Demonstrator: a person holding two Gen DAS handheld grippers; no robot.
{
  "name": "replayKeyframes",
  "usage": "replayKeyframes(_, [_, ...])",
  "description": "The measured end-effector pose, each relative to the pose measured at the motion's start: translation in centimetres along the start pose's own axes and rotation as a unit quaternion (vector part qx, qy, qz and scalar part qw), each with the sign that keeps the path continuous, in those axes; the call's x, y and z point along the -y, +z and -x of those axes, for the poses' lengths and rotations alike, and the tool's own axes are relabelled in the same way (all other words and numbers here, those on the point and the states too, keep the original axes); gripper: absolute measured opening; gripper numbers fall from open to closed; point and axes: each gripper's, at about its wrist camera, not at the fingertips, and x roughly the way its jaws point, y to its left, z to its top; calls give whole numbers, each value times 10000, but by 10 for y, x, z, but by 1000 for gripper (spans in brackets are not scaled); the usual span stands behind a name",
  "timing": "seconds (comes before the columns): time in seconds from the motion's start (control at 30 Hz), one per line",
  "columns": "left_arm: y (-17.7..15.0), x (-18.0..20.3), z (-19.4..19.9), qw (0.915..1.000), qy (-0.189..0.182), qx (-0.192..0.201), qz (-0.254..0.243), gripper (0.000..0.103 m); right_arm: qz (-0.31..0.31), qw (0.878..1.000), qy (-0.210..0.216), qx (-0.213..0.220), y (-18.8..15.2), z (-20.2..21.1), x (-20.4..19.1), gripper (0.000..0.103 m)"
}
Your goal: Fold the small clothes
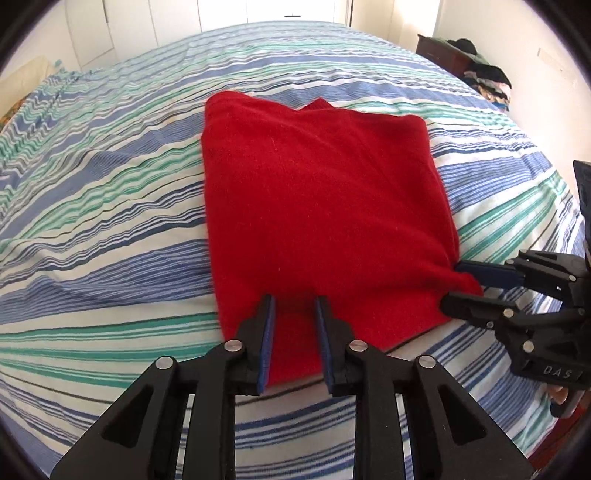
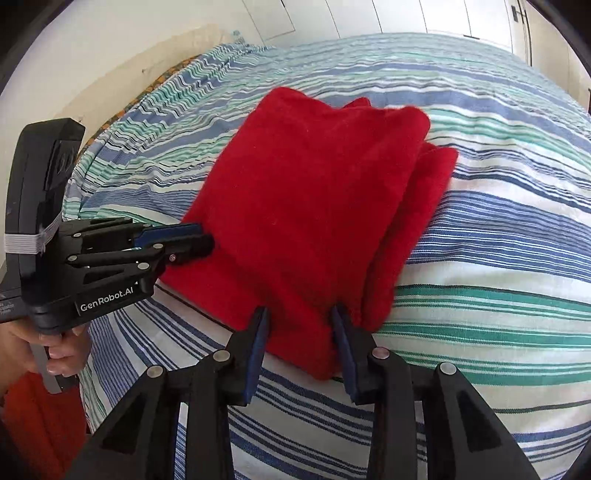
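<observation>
A red knit garment (image 1: 314, 184) lies folded into a rough rectangle on the striped bedspread (image 1: 110, 184). My left gripper (image 1: 293, 301) sits over its near edge. The jaws stand apart, red cloth lies flat between them, and the pads are clear of it. My right gripper (image 1: 452, 282) comes in from the right at the near right corner, with the corner between its parted fingers. In the right wrist view the garment (image 2: 314, 203) shows stacked layers along its right side. There the right gripper (image 2: 299, 314) straddles the near corner, and the left gripper (image 2: 203, 238) meets the left edge.
The bedspread (image 2: 498, 240) fills both views. A dark wooden dresser (image 1: 439, 51) piled with clothes (image 1: 484, 74) stands at the back right, and white wardrobe doors (image 1: 147, 22) line the far wall. A hand (image 2: 55, 354) grips the left tool's handle near the bed's edge.
</observation>
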Motion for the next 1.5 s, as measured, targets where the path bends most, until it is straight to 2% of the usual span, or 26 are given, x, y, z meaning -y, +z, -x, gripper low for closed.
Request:
replayKeyframes(0.03, [-6, -4, 9, 10000, 16, 49, 32, 59, -126, 9999, -109, -3, -1, 8, -2, 40])
replayKeyframes(0.07, [-16, -9, 20, 9998, 114, 139, 71, 86, -316, 9992, -240, 35, -3, 18, -3, 59])
replayKeyframes(0.1, [-28, -16, 31, 9993, 237, 275, 110, 92, -496, 9982, -292, 174, -9, 29, -2, 77])
replayKeyframes(0.13, [-43, -24, 40, 9987, 303, 391, 147, 94, -631, 9969, -294, 361, -18, 43, 1, 79])
replayKeyframes(0.2, [-69, -42, 45, 9982, 408, 304, 309, 94, -762, 9947, -472, 497, -41, 59, 0, 80])
replayKeyframes(0.3, [-107, -67, 28, 9952, 641, -147, 726, 95, -933, 9926, -772, 63, -79, 48, 7, 80])
replayKeyframes(0.33, [-120, -72, 18, 9942, 620, -269, 840, 101, -845, 9928, -823, 190, -92, 47, 8, 81])
replayKeyframes(0.37, [-131, -76, 15, 9941, 523, -108, 947, 102, -573, 9925, -925, 555, -102, 49, 1, 81])
replayKeyframes(0.4, [-138, -77, 16, 9940, 465, 175, 974, 102, -361, 9916, -1055, 658, -107, 46, -5, 81])
replayKeyframes(0.43, [-142, -76, 16, 9942, 490, 286, 914, 102, -254, 9906, -1175, 648, -106, 43, -7, 82])
replayKeyframes(0.5, [-140, -73, 14, 9944, 578, 274, 843, 102, -188, 9911, -1212, 521, -100, 37, -9, 90])
replayKeyframes(0.8, [-138, -73, 11, 9941, 678, 209, 825, 102, -5, 9845, -1610, 698, -110, 33, -19, 91])
replayKeyframes(1.13, [-139, -69, 13, 9918, 877, 127, 922, 102, 3, 9864, -1483, 711, -111, 33, -16, 93])
replayKeyframes(1.5, [-139, -68, 13, 9912, 917, 78, 954, 102, 3, 9863, -1486, 712, -111, 32, -16, 93])
